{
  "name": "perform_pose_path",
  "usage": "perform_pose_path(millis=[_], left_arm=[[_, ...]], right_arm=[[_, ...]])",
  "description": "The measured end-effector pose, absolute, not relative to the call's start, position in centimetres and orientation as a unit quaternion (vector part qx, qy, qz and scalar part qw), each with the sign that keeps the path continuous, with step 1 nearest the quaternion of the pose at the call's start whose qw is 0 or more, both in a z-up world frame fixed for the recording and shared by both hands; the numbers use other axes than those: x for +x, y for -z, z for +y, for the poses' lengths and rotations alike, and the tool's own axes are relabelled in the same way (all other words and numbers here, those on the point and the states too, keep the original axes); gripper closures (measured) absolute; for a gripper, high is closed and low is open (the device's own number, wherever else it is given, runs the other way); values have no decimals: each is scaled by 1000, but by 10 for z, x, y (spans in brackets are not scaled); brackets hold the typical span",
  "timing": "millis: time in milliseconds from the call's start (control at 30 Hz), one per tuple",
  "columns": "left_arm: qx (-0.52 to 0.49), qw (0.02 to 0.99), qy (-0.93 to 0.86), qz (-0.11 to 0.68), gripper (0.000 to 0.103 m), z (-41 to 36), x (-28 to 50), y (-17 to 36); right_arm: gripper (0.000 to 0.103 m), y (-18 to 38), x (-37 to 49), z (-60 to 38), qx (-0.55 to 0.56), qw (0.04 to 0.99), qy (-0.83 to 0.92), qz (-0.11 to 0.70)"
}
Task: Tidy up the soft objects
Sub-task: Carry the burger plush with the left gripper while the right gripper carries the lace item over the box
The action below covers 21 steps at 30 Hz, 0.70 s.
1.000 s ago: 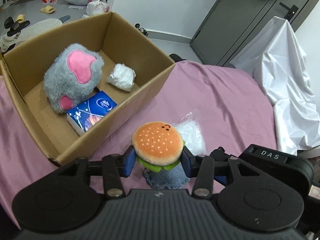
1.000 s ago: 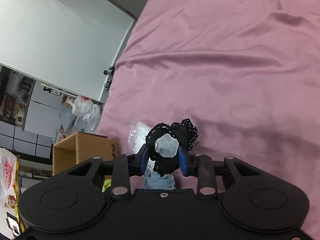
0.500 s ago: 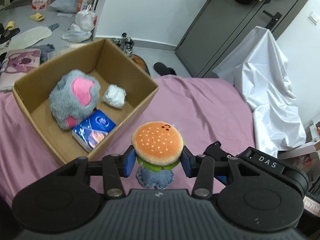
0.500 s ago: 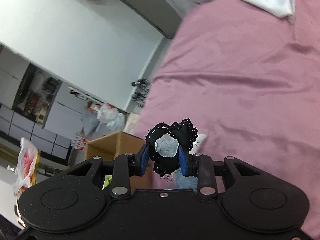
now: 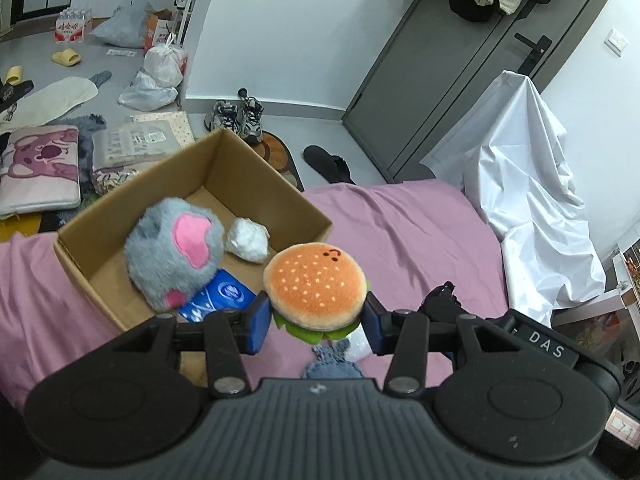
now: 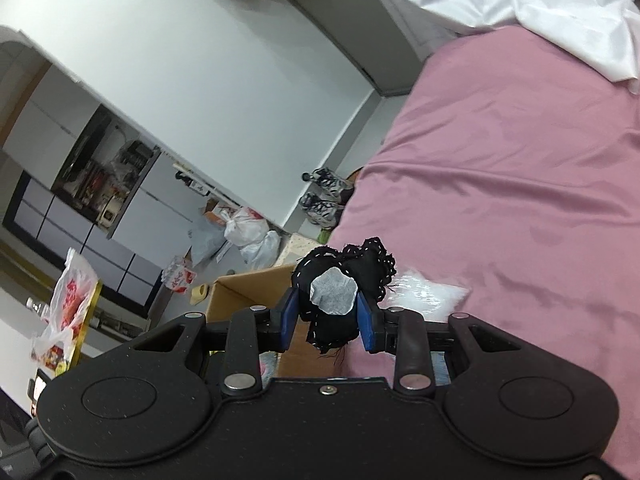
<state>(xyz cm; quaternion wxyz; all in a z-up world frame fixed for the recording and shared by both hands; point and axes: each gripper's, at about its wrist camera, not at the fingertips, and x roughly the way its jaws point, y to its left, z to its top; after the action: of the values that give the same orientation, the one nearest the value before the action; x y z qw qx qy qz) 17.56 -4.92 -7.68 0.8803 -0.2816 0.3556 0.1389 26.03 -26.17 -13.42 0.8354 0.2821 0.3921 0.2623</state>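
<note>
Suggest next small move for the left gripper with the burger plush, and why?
Probably carry the burger plush a bit further left over the cardboard box, then release. The left gripper grips it just off the box's near corner, and the grey plush paw, tissue pack and white bundle already lie inside.

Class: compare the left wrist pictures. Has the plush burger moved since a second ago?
Yes. Held in the left gripper, the plush burger has risen: the cardboard box now looks smaller and farther below.
</note>
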Motion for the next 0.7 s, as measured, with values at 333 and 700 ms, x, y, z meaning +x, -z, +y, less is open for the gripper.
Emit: perform_pose_path(millis=[333,700], left_arm=[[-283,882,-127,355,57,-24,180,77],[-288,883,-116,353,57,15,187,81]], right_arm=[[72,124,254,-236,260,842,-282,378],[72,122,248,-210,233,856,-284,363]])
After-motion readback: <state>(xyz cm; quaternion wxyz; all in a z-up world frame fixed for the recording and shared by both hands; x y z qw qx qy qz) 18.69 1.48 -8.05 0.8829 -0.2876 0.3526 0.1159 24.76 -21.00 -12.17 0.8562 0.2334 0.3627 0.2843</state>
